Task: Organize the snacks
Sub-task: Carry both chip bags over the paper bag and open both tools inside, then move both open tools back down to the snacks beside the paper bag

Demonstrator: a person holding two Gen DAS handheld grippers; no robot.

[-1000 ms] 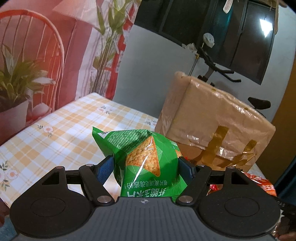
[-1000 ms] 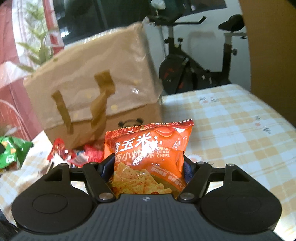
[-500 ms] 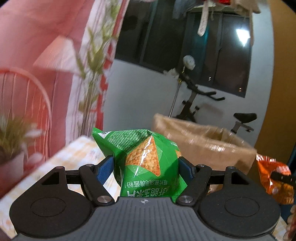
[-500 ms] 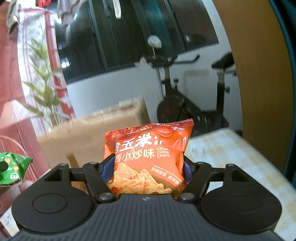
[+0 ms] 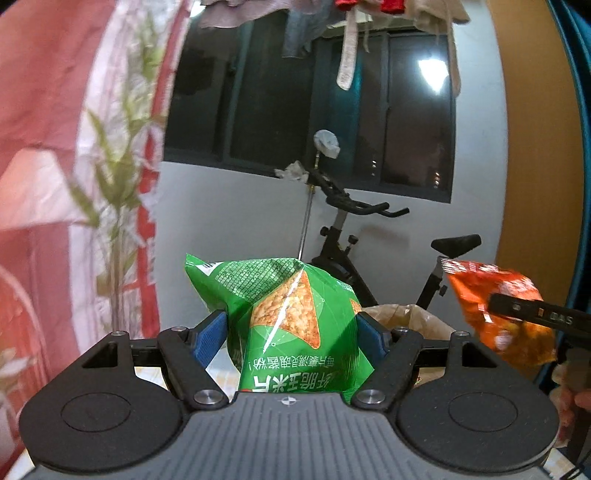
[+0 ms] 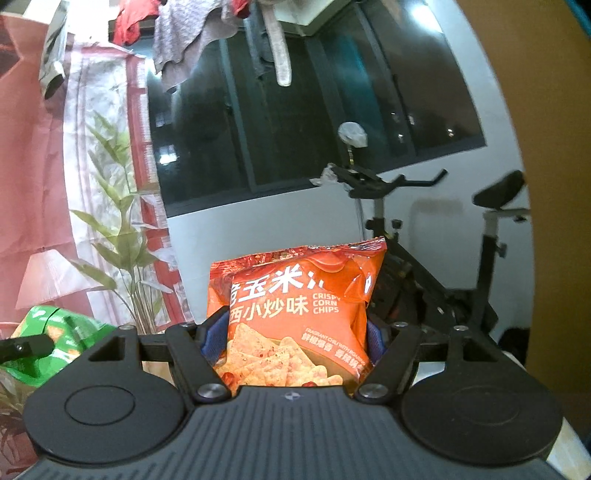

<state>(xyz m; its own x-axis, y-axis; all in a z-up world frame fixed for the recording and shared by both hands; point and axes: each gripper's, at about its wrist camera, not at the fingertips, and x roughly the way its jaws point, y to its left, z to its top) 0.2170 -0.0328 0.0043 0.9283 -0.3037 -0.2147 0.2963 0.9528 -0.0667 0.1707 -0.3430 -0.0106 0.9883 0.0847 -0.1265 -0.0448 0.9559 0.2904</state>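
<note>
My left gripper [image 5: 291, 332] is shut on a green corn chip bag [image 5: 288, 317] and holds it high in the air. My right gripper [image 6: 295, 332] is shut on an orange corn chip bag [image 6: 299, 306], also raised. The orange bag also shows at the right of the left wrist view [image 5: 495, 306], held to the right of the green one. The green bag shows at the lower left of the right wrist view [image 6: 55, 339]. The top of a brown paper bag [image 5: 410, 317] shows low behind the green bag.
An exercise bike [image 5: 369, 236] [image 6: 424, 266] stands against the white wall under a dark window. A red patterned curtain [image 5: 74, 147] and a plant [image 6: 122, 240] are at the left. Laundry hangs overhead [image 6: 207, 33]. A brown door panel [image 6: 546, 184] is at the right.
Both grippers have risen and tilted upward with their bags. The table and most of the brown paper bag have dropped out of view; wall, window and bike now fill the views.
</note>
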